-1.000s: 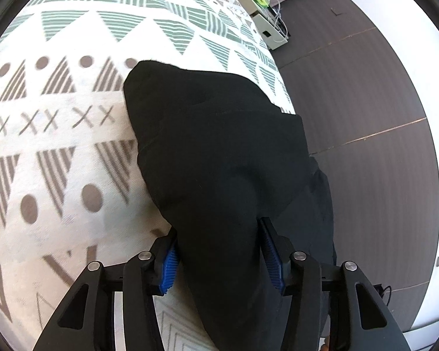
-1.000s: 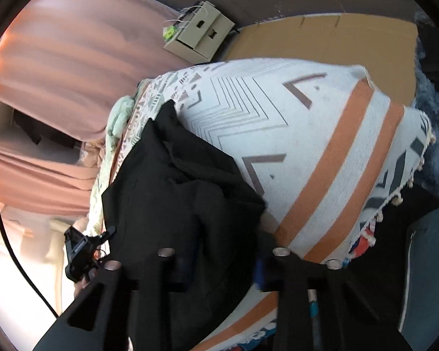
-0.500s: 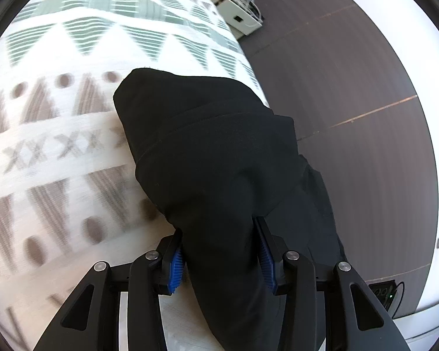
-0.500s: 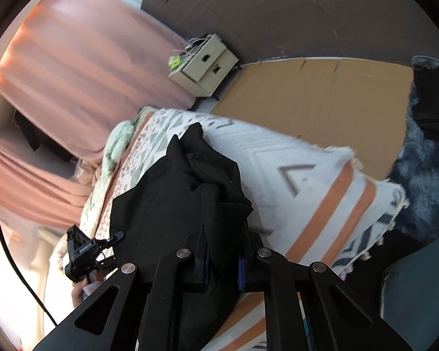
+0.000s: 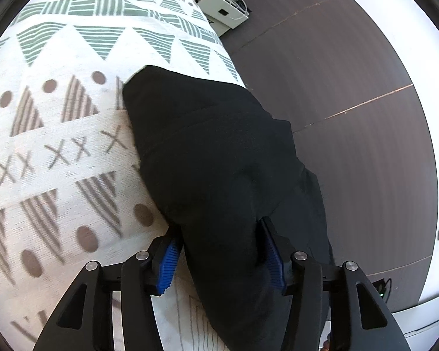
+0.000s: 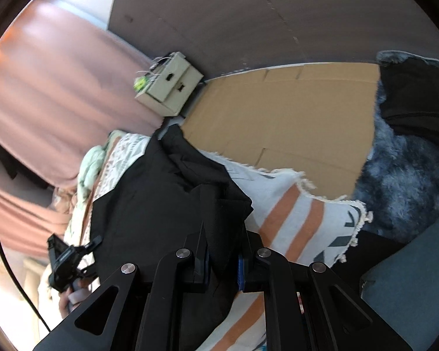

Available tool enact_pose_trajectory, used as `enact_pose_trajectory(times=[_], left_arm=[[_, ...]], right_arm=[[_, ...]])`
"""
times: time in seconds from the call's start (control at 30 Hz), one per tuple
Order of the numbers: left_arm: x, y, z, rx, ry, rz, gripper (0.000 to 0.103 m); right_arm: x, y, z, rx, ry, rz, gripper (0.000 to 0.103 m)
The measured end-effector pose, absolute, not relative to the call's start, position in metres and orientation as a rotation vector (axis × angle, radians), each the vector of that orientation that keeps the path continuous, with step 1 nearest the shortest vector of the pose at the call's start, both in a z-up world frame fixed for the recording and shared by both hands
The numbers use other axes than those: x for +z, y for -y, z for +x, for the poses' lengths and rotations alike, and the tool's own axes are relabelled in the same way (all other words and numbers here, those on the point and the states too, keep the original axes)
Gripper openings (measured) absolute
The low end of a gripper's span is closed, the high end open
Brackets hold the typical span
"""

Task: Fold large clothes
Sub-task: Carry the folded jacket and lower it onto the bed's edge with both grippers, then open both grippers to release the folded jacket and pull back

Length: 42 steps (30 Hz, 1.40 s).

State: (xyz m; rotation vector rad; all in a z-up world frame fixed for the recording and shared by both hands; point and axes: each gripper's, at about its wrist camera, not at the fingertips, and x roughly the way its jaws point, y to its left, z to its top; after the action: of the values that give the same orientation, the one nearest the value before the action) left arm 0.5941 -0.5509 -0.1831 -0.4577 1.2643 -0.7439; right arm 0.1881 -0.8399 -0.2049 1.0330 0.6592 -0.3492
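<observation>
Your left tongs (image 5: 221,259) are opening with the black garment (image 5: 219,152) bunched between them (over the patterned bedspread (image 5: 58,134)); your right tongs (image 6: 223,259) clench the same garment.

Each camera sits just behind its own two fingers and looks forward and down along them, very close to the cloth. The left wrist view looks over the patterned blanket (image 5: 73,134) toward the dark floor (image 5: 351,93). The right wrist view looks across the bed toward the pink curtain (image 6: 58,93). Both views share the black garment (image 5: 219,158) and the small beige box (image 6: 169,84).
</observation>
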Motion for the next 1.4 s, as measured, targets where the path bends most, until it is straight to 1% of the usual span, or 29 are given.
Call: enact_pose_trajectory(times=[0.1, 0.13, 0.17, 0.2, 0.23, 0.27, 0.3, 0.33, 0.37, 0.4, 0.43, 0.5, 0.57, 0.63, 0.7, 0.77, 0.83, 1.1, 1.4], left_arm=[[-0.165, 0.534, 0.595, -0.714, -1.223, -0.437, 0.057], [-0.159, 0.529, 0.594, -0.707, -1.205, -0.429, 0.065], [-0.153, 0.522, 0.592, -0.704, -1.187, -0.426, 0.077], [-0.147, 0.516, 0.591, -0.704, -1.173, -0.431, 0.082], [-0.141, 0.509, 0.588, -0.706, -1.158, -0.442, 0.088], [-0.134, 0.503, 0.585, -0.707, -1.147, -0.452, 0.09], [-0.129, 0.498, 0.582, -0.705, -1.143, -0.457, 0.09], [-0.123, 0.494, 0.58, -0.704, -1.144, -0.458, 0.09], [-0.118, 0.49, 0.575, -0.706, -1.144, -0.46, 0.09], [-0.112, 0.486, 0.572, -0.709, -1.142, -0.461, 0.09], [-0.105, 0.483, 0.567, -0.711, -1.136, -0.458, 0.09], [-0.089, 0.479, 0.556, -0.721, -1.117, -0.439, 0.09], [-0.074, 0.477, 0.542, -0.731, -1.099, -0.413, 0.093], [-0.058, 0.476, 0.533, -0.731, -1.075, -0.389, 0.097], [-0.039, 0.468, 0.519, -0.732, -1.038, -0.372, 0.101], [-0.025, 0.464, 0.505, -0.723, -1.011, -0.347, 0.103], [-0.01, 0.455, 0.491, -0.718, -0.987, -0.319, 0.102], [0.045, 0.418, 0.434, -0.688, -0.898, -0.262, 0.103], [0.098, 0.342, 0.355, -0.643, -0.776, -0.214, 0.103]], right_arm=[[-0.204, 0.839, 0.188, -0.372, -0.667, 1.03, 0.015], [-0.202, 0.839, 0.188, -0.383, -0.678, 1.02, 0.018], [-0.2, 0.84, 0.186, -0.413, -0.699, 1.008, 0.02], [-0.196, 0.84, 0.182, -0.442, -0.707, 1.002, 0.03], [-0.195, 0.842, 0.179, -0.46, -0.709, 1.002, 0.036], [-0.192, 0.842, 0.172, -0.477, -0.706, 1.007, 0.037], [-0.191, 0.842, 0.167, -0.483, -0.709, 1.015, 0.042], [-0.188, 0.841, 0.163, -0.486, -0.715, 1.018, 0.054], [-0.185, 0.838, 0.159, -0.49, -0.72, 1.01, 0.06], [-0.179, 0.834, 0.154, -0.49, -0.725, 0.992, 0.068], [-0.175, 0.832, 0.152, -0.488, -0.731, 0.98, 0.072], [-0.163, 0.823, 0.146, -0.477, -0.737, 0.959, 0.073], [-0.15, 0.815, 0.14, -0.467, -0.736, 0.934, 0.077], [-0.136, 0.805, 0.135, -0.456, -0.729, 0.908, 0.091], [-0.119, 0.794, 0.13, -0.433, -0.721, 0.888, 0.093], [-0.105, 0.783, 0.125, -0.424, -0.72, 0.853, 0.095], [-0.091, 0.772, 0.119, -0.42, -0.718, 0.819, 0.103], [-0.041, 0.731, 0.094, -0.392, -0.669, 0.736, 0.103], [0.007, 0.667, 0.063, -0.386, -0.61, 0.628, 0.103]])
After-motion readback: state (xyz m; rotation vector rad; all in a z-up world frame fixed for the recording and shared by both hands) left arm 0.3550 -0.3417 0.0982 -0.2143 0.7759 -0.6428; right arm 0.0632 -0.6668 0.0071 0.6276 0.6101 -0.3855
